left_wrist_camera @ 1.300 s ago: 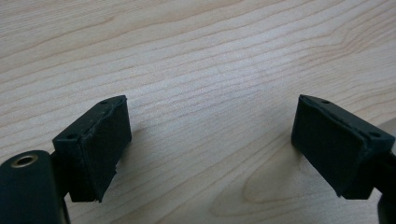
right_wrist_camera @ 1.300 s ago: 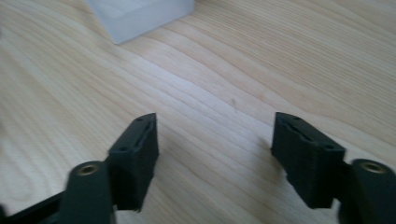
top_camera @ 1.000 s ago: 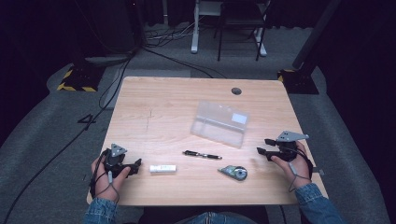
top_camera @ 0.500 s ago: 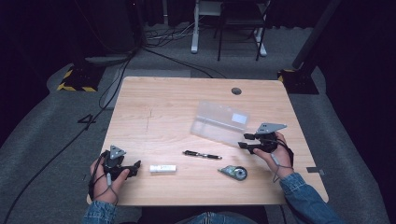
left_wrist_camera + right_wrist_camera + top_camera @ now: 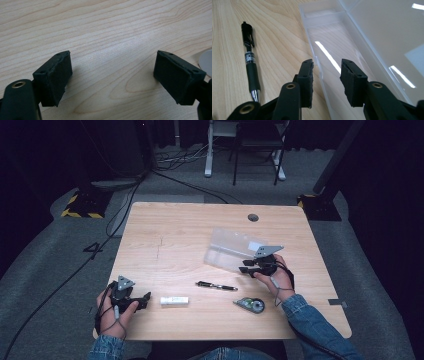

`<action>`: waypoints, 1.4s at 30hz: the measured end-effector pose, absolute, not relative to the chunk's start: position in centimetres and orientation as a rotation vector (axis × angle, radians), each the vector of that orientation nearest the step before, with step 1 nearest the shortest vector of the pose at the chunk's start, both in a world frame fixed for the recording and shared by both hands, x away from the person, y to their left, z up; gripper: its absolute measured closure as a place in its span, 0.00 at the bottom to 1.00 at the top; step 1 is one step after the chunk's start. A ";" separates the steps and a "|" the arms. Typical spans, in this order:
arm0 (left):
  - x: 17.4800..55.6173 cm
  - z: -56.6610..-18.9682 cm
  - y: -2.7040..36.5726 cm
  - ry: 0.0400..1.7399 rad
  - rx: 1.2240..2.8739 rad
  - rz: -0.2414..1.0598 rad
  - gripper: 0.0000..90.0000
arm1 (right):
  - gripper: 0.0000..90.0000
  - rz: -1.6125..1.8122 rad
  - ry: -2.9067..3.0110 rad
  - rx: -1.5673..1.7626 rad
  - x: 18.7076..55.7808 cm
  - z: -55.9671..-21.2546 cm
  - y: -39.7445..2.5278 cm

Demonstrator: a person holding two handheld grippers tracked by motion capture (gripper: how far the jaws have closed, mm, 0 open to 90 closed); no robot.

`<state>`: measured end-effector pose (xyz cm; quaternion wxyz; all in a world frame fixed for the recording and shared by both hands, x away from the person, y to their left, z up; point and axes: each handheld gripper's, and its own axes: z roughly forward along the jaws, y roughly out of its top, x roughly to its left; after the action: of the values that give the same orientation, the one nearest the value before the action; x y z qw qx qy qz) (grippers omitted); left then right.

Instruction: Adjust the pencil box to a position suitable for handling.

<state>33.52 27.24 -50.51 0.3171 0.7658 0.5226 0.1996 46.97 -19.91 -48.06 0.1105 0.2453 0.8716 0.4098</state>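
Clear plastic box (image 5: 231, 249) at frame centre-right, empty; right gripper (image 5: 326, 75), jaws parted, straddles its near wall. Pen (image 5: 216, 286), white stick (image 5: 174, 300), correction tape (image 5: 250, 304) lie loose below it. Left gripper (image 5: 113, 75) spread, idle lower left; nothing packed yet.

A clear plastic case (image 5: 234, 250) lies open on the pale wood surface (image 5: 170, 235), right of centre, its lid spread flat beside the shallow tray. My right fingers (image 5: 305, 80) straddle its near wall (image 5: 318, 72). A black pen (image 5: 216, 286) lies just beside it, a white stick (image 5: 174, 300) and a tape dispenser (image 5: 250, 305) nearer me.
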 end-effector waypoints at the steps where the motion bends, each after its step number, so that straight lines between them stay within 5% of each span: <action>1: 33.5 -50.5 27.2 1.376 2.015 0.526 0.17 | 0.70 1.202 2.569 0.717 47.1 -48.2 -19.5; 11: 33.5 -50.5 27.2 1.375 2.016 0.525 0.17 | 0.68 1.203 2.600 0.705 47.5 -48.8 -17.7; 26: 33.5 -50.5 27.2 1.375 2.016 0.525 0.17 | 0.88 1.210 2.629 0.640 47.6 -49.9 -17.1; 42: 33.5 -50.5 27.2 1.374 2.016 0.524 0.17 | 0.90 1.255 2.683 0.520 46.7 -50.1 -16.0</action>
<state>33.52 27.23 -50.51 0.3175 0.7662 0.5221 0.1991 46.73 -16.02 -50.06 0.0673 0.1725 0.8901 0.4163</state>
